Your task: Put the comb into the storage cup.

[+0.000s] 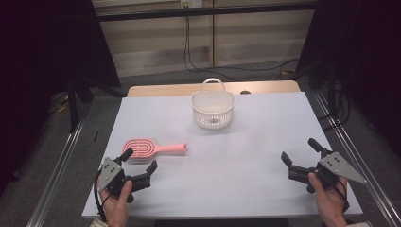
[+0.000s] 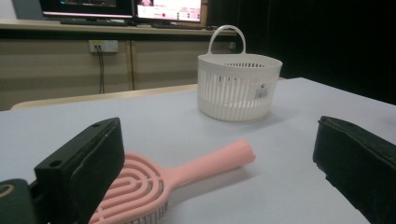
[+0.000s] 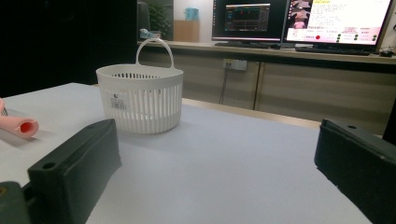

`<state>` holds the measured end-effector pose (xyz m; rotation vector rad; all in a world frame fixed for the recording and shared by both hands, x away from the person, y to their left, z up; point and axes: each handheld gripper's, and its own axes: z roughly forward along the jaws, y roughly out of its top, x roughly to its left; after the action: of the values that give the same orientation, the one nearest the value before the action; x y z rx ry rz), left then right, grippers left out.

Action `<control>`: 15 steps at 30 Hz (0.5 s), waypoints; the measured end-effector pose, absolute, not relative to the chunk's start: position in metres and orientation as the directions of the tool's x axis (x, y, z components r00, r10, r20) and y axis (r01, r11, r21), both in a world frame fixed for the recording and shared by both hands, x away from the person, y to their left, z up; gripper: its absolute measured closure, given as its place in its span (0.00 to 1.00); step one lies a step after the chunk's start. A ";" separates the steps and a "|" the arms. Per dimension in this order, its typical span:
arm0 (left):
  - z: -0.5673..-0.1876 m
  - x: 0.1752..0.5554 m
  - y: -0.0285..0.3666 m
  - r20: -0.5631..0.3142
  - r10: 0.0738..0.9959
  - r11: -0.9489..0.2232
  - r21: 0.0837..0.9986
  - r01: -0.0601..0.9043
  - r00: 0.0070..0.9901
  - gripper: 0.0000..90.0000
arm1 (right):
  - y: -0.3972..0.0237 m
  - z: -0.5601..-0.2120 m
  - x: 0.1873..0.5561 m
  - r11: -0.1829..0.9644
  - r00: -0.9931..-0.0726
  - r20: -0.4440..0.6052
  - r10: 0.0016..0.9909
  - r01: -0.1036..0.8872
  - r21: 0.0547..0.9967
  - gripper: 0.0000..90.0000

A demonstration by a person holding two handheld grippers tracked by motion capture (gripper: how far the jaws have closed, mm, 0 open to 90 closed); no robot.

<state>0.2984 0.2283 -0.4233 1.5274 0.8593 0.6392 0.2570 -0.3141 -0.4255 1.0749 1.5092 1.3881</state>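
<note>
Left gripper (image 1: 140,165): jaws wide apart, empty, just near of the pink brush (image 1: 152,149).
Right gripper (image 1: 300,155): spread, empty, near right.
Basket (image 1: 213,109): far, middle.

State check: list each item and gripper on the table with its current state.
Pink plastic hairbrush: lying flat on the table, handle towards the person's right, not gripped.
White slotted plastic basket: upright, handle raised, looks empty.
Left gripper: open, just short of the brush head, holding nothing.
Right gripper: open, nothing between the jaws.
White-covered table: flat, bears the brush and basket.
</note>
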 end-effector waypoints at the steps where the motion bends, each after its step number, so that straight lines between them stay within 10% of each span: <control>1: -0.423 0.299 0.228 -0.076 0.812 -0.024 0.986 0.164 0.579 0.03 | -0.314 -0.426 0.257 0.035 -0.318 -0.012 0.948 0.065 0.997 0.00; 15: -0.417 0.303 0.219 -0.066 0.801 -0.066 0.978 0.197 0.595 0.04 | -0.314 -0.427 0.259 0.029 -0.330 -0.002 0.944 0.076 0.997 0.00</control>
<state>0.3035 0.2186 -0.4165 1.5945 0.8570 0.6131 0.2588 -0.3143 -0.4271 1.0784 1.5228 1.4016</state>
